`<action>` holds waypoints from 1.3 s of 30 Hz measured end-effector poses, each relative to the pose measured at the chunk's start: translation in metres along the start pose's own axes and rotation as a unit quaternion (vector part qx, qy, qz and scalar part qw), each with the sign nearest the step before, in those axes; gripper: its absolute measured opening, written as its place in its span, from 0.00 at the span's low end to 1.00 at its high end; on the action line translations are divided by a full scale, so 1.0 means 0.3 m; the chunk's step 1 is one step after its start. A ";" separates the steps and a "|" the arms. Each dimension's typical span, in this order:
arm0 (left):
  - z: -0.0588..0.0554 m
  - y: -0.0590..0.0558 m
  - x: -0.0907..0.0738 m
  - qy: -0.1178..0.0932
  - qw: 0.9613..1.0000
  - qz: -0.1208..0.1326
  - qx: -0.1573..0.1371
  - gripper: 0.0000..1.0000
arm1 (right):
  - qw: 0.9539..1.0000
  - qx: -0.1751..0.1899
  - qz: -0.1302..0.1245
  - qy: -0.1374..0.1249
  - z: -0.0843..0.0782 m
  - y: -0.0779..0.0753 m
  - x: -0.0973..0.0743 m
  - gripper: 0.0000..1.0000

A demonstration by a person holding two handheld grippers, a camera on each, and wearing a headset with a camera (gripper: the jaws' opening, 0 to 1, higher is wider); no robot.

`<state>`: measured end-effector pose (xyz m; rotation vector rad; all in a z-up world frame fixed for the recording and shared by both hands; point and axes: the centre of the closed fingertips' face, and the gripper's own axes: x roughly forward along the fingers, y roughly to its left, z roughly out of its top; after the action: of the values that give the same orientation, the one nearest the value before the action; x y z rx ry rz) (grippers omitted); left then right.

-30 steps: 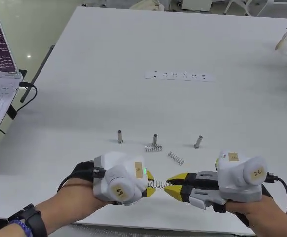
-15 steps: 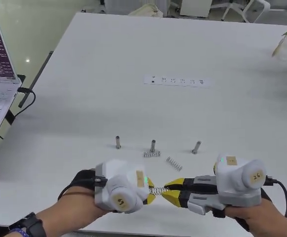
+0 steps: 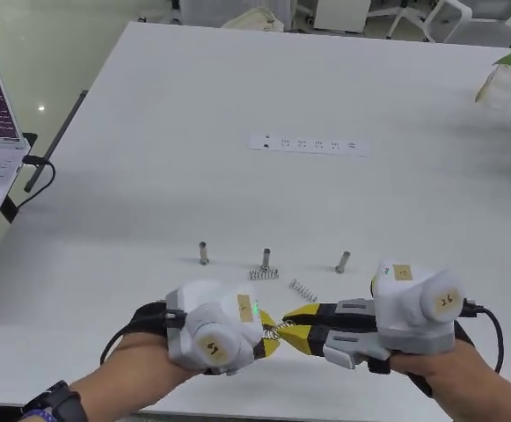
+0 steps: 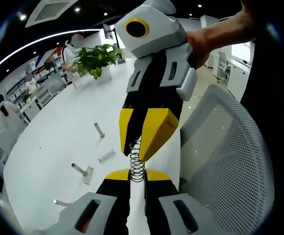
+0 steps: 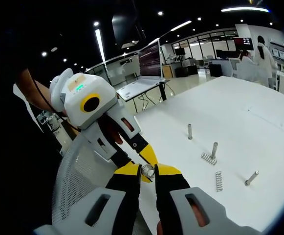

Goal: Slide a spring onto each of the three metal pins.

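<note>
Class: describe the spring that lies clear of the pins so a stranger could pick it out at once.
On the white table, find the three pins. Nearer the person, between the middle pin and right pin, lies the loose spring; it sits apart from both, unlike the second spring at the middle pin's foot.

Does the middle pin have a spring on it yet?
Not yet. The middle pin stands upright and bare, and a loose spring lies flat beside its base, not slid over it.
</note>
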<state>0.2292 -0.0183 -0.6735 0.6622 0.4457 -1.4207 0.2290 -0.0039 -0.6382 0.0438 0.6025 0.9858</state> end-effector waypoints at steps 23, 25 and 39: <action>0.060 0.003 -0.024 -0.037 0.999 -0.004 -0.017 0.02 | 0.976 -0.170 0.042 0.127 0.008 0.003 -0.060 0.23; 0.064 0.002 -0.025 -0.038 0.999 -0.005 -0.016 0.02 | 0.972 -0.183 0.047 0.139 0.003 0.006 -0.056 0.24; 0.085 -0.014 -0.011 -0.036 0.999 -0.014 0.000 0.02 | 0.943 -0.255 0.075 0.198 -0.013 0.018 -0.048 0.21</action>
<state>0.2221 -0.0327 -0.6530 0.6037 0.3995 -1.4671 0.2169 -0.0132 -0.6332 -0.5902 0.6983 1.2873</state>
